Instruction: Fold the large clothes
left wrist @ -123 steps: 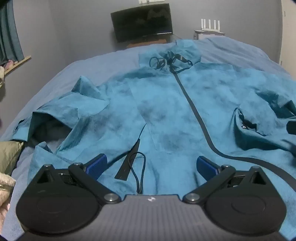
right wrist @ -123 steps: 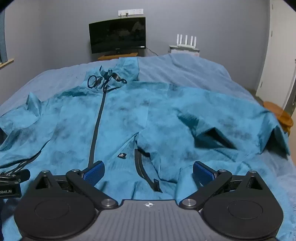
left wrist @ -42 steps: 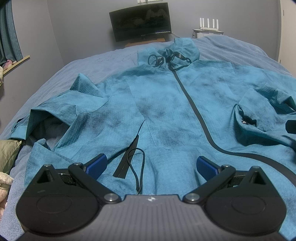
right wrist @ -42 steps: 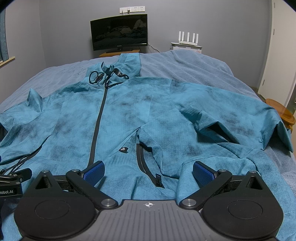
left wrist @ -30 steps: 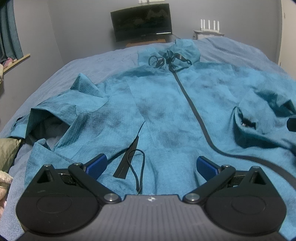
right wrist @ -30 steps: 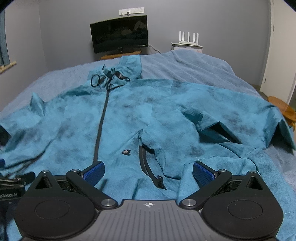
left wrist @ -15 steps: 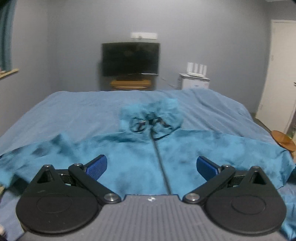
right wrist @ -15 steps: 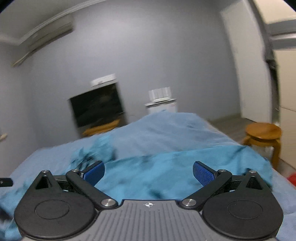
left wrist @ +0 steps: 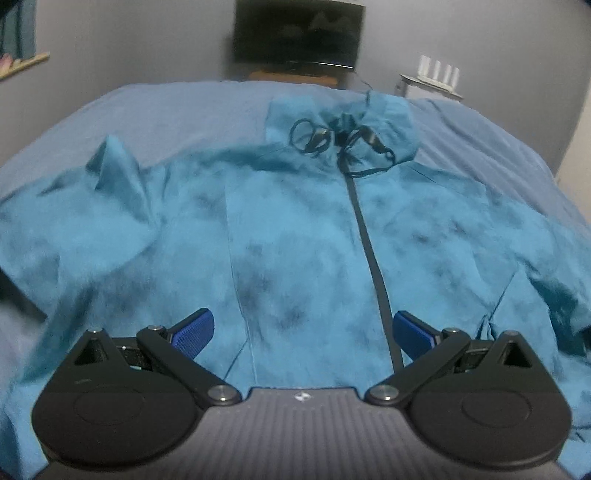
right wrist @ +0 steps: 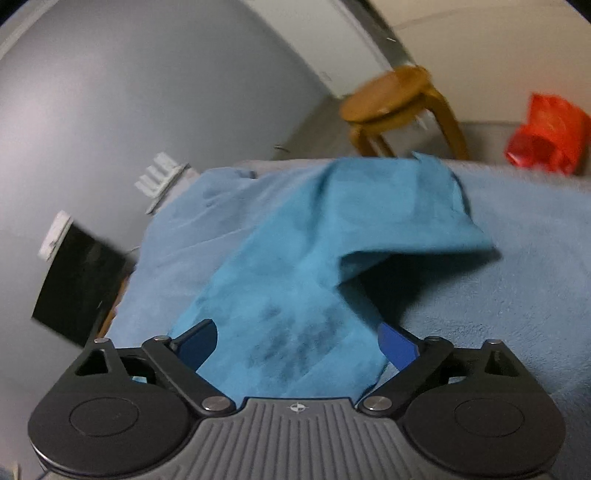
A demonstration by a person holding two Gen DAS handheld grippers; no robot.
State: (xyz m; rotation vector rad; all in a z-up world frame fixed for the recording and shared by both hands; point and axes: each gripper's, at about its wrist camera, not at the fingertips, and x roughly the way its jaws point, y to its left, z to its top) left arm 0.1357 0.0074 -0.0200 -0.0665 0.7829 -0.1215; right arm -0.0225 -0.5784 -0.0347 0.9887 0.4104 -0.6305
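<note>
A large teal jacket (left wrist: 295, 236) lies front up on the blue bed (left wrist: 166, 110), with a dark zipper (left wrist: 369, 236) down the middle and black drawstrings (left wrist: 332, 136) at the collar. My left gripper (left wrist: 301, 332) is open above the jacket's lower front, holding nothing. In the right wrist view the jacket's sleeve (right wrist: 332, 240) runs away from me across the bed, its cuff end raised in a fold. My right gripper (right wrist: 297, 345) is open, tilted, with the sleeve cloth lying between its blue pads.
A black TV (left wrist: 299, 33) stands on a wooden shelf beyond the bed, with a white router (left wrist: 439, 72) to its right. A wooden stool (right wrist: 399, 99) and a red bag (right wrist: 546, 133) stand on the floor beyond the bed's right side.
Both grippers swung up and came back down. The left is now lower over the jacket's front. The right has rolled and turned to the right sleeve, now between its jaws.
</note>
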